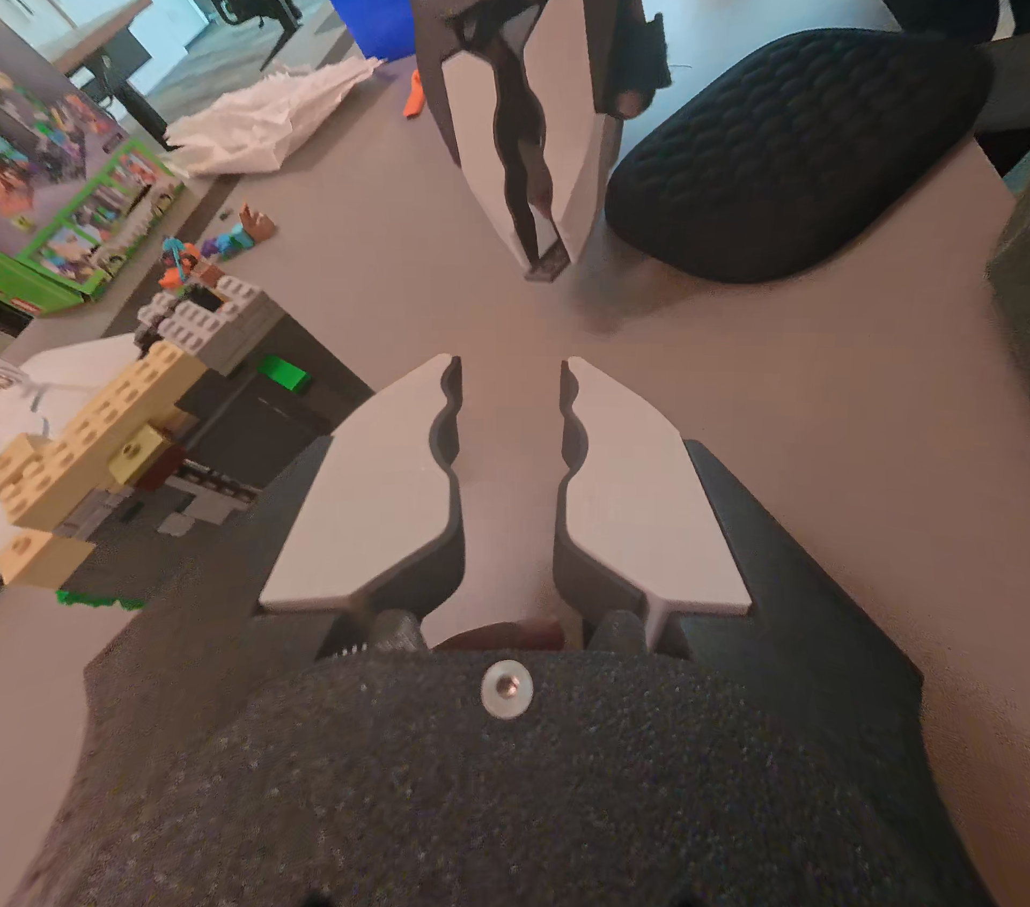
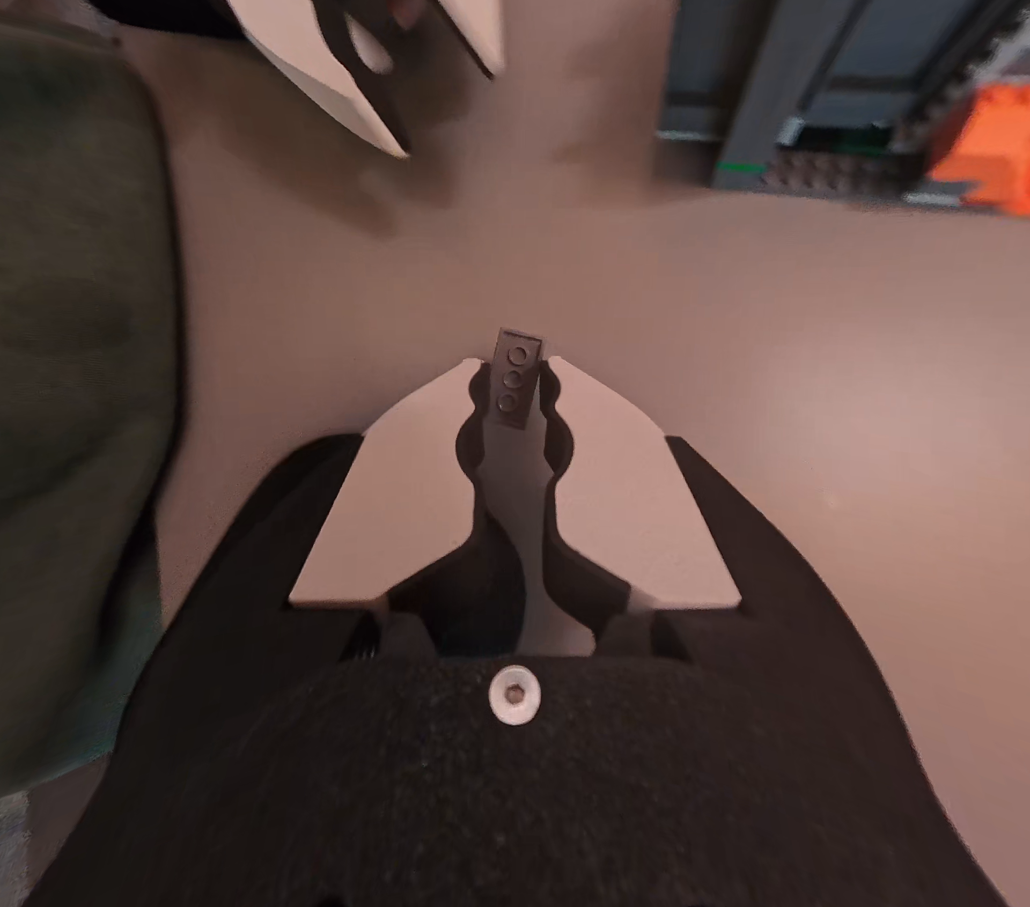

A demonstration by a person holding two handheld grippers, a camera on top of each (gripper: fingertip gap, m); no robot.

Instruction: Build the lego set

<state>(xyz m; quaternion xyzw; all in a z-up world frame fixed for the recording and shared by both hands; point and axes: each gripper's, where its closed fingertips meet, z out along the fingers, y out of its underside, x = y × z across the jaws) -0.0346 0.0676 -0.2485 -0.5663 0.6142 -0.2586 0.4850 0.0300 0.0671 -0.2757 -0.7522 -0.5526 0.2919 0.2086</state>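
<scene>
Wide grey tabletop (image 1: 345,222) underneath everything. Off to one side, a black quilted cushion (image 1: 791,156); opposite it, a brick-built structure (image 1: 184,412) in grey, tan and dark tones, with a green printed box (image 1: 72,211) and crumpled white paper (image 1: 267,111) farther back. Left tool (image 1: 510,367) low over bare tabletop, fingers apart, nothing between them. Right tool (image 2: 513,362) clamped on a small dark grey studded plate (image 2: 515,378), both pads pressing its long edges, just above the tabletop near the cushion.
</scene>
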